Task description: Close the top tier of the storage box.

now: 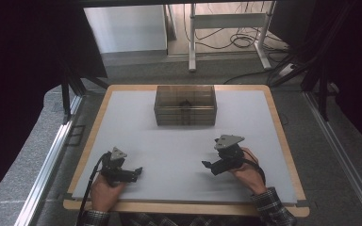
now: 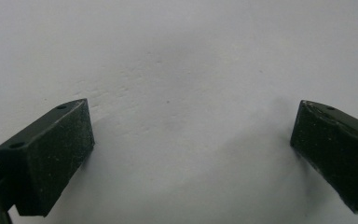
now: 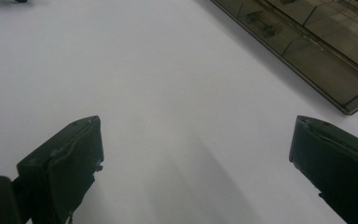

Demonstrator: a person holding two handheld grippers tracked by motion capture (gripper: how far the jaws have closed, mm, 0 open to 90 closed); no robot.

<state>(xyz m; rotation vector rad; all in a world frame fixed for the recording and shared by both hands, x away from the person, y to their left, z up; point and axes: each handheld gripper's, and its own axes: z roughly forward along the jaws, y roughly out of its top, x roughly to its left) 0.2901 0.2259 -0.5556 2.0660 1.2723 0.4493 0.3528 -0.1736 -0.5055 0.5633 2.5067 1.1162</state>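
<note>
1. Left gripper [image 1: 134, 172] sits low over the near-left of the table [image 1: 179, 141], jaws wide apart, nothing between them.
2. Right gripper [image 1: 208, 165] hovers near-right, jaws spread too, empty.
3. The box [image 1: 185, 105], smoky and see-through, stands at the far middle, well apart from both.
4. Looks like the approach step: nothing gripped yet.
5. Next move calls for reaching forward and squaring up on the box.

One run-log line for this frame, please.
left hand-held gripper: open, empty | right hand-held gripper: open, empty | drawer box: far centre of table, untouched
</note>
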